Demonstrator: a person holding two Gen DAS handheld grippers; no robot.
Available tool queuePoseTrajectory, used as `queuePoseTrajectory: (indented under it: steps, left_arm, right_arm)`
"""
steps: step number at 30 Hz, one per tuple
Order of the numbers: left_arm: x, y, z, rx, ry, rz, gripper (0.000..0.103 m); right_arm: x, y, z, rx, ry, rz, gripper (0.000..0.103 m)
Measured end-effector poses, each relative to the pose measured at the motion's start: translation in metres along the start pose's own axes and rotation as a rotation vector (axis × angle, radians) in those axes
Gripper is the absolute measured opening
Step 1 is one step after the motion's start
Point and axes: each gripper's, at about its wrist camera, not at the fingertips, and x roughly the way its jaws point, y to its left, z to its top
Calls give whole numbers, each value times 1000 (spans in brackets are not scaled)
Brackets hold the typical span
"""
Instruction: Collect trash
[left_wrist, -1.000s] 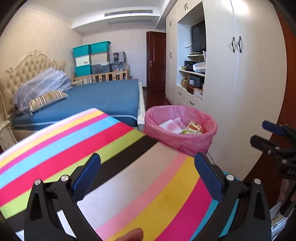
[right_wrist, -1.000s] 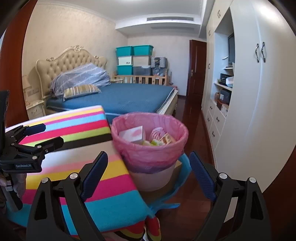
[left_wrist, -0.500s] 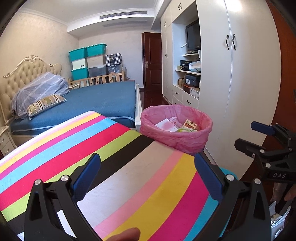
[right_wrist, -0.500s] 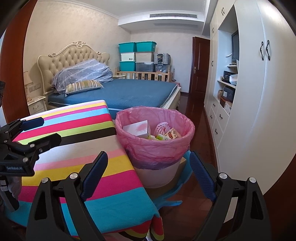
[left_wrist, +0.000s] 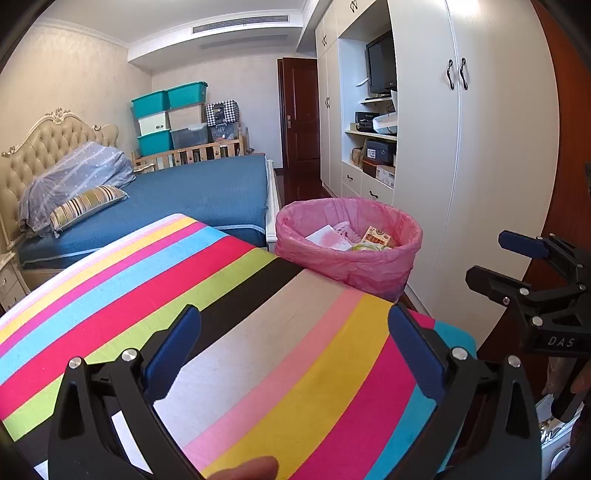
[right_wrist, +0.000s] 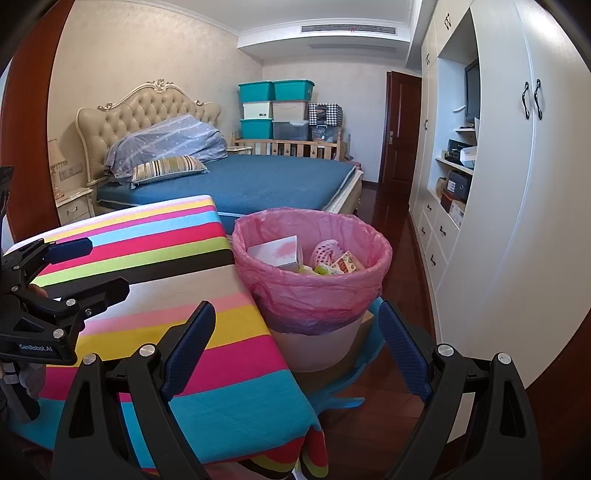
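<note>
A bin lined with a pink bag (left_wrist: 369, 266) (right_wrist: 317, 291) stands on the floor at the far right corner of a striped table (left_wrist: 229, 317) (right_wrist: 155, 266). Inside lie a white and pink box (right_wrist: 277, 251), a pink foam net (right_wrist: 325, 251) and an orange snack packet (right_wrist: 347, 263) (left_wrist: 376, 236). My left gripper (left_wrist: 293, 354) is open and empty over the table; it also shows in the right wrist view (right_wrist: 88, 266). My right gripper (right_wrist: 297, 347) is open and empty, just short of the bin; it also shows in the left wrist view (left_wrist: 502, 258).
A blue bed (right_wrist: 251, 181) with pillows lies beyond the table. White wardrobes (right_wrist: 517, 192) with shelves and drawers line the right wall. Storage boxes (right_wrist: 277, 107) are stacked at the back by a dark door (left_wrist: 299, 122). The floor (right_wrist: 391, 229) is dark wood.
Both grippers have drawn back and risen slightly, so the bin sits lower and farther off in both views. Both stayed open and empty.
</note>
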Motion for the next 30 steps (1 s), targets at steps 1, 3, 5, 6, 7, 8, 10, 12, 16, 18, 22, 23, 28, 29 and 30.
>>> queuePoseTrajectory:
  steps: [1, 3, 5, 6, 7, 8, 10, 12, 16, 18, 22, 23, 28, 29, 30]
  left_arm:
    - [0, 2, -1, -12, -6, -4, 98]
    - [-1, 5, -1, -27, -20, -4, 98]
    - [-4, 9, -2, -40, -45, 0, 98]
    - [-6, 9, -2, -45, -56, -1, 98]
    - [-8, 10, -1, -51, -69, -3, 98]
    - [-11, 12, -1, -61, -86, -9, 98]
    - [-15, 13, 0, -67, -103, -13, 98]
    - [-19, 14, 0, -68, -122, -15, 98]
    - [-25, 14, 0, -69, -139, -16, 98]
    - [-25, 14, 0, -70, -141, -14, 98]
    - [-27, 17, -3, -77, -141, -6, 98]
    - [-28, 18, -3, -79, -142, -3, 98]
    - [-28, 20, -5, -82, -141, 3, 98]
    - [-28, 21, -5, -82, -142, 3, 98]
    - [-28, 21, -6, -83, -142, 2, 98]
  right_arm:
    - [0, 1, -1, 1, 0, 0, 84]
    - [-1, 2, -1, 1, -5, 1, 84]
    - [-2, 4, -1, -1, -9, 3, 84]
    - [-2, 5, 0, -2, -12, 5, 84]
    - [-3, 6, 0, -2, -15, 5, 84]
    - [-4, 6, 1, -4, -19, 5, 84]
    - [-6, 7, 1, -5, -24, 2, 84]
    - [-10, 8, 3, -6, -35, 0, 84]
    - [-16, 10, 6, -15, -54, -5, 84]
    - [-18, 12, 7, -19, -58, -2, 84]
    - [-18, 13, 7, -21, -58, 0, 84]
    - [-18, 14, 7, -22, -58, 0, 84]
    - [-19, 17, 9, -26, -59, 7, 84]
    - [-19, 17, 9, -26, -59, 6, 84]
    - [-18, 18, 9, -26, -58, 6, 84]
